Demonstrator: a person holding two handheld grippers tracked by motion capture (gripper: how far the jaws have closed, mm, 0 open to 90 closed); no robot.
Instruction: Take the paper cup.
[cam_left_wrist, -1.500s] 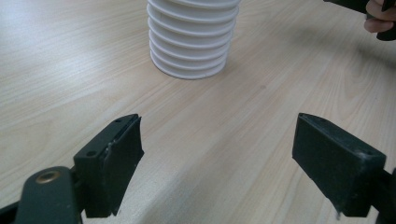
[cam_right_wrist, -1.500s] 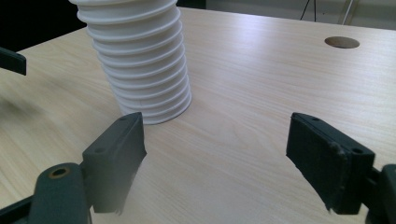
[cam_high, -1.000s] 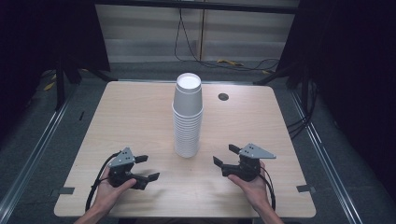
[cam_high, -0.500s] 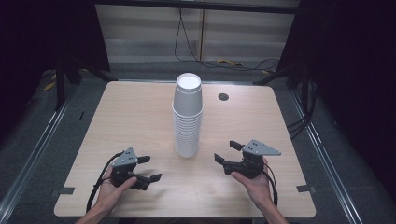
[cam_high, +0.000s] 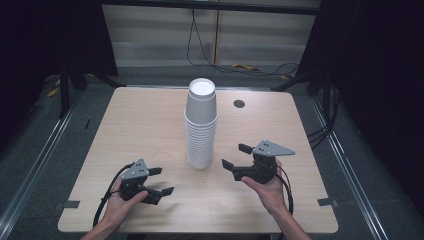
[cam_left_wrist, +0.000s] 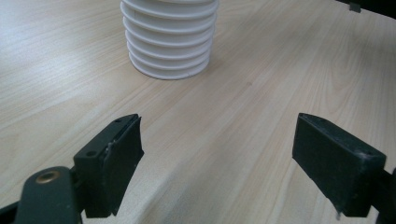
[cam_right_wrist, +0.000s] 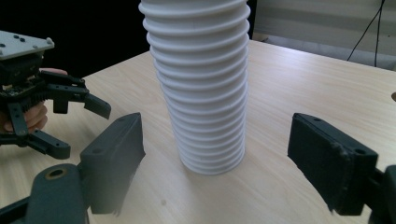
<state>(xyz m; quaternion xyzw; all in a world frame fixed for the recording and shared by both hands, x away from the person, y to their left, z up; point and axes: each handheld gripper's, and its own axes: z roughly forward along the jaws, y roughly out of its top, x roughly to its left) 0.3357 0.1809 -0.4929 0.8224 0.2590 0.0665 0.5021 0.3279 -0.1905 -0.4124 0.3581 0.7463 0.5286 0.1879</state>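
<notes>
A tall stack of white paper cups (cam_high: 201, 125) stands upright at the middle of the wooden table (cam_high: 140, 125). My left gripper (cam_high: 164, 180) rests low at the front left, jaws apart, nothing between them. In the left gripper view the stack's base (cam_left_wrist: 169, 37) lies ahead of the open gripper (cam_left_wrist: 217, 154). My right gripper (cam_high: 233, 155) is held just above the table to the right of the stack, open and pointing at it. The right gripper view has the stack (cam_right_wrist: 201, 84) ahead between the open jaws (cam_right_wrist: 215, 158), apart from them, with the left gripper (cam_right_wrist: 86, 130) beyond.
A small dark round hole (cam_high: 239, 104) sits in the tabletop at the back right of the stack. Bare wood surrounds the stack on all sides. Cables (cam_high: 200, 45) run on the floor behind the table, and dark curtains flank both sides.
The right gripper has risen a little off the table beside the stack. The left gripper and the cups have kept still.
</notes>
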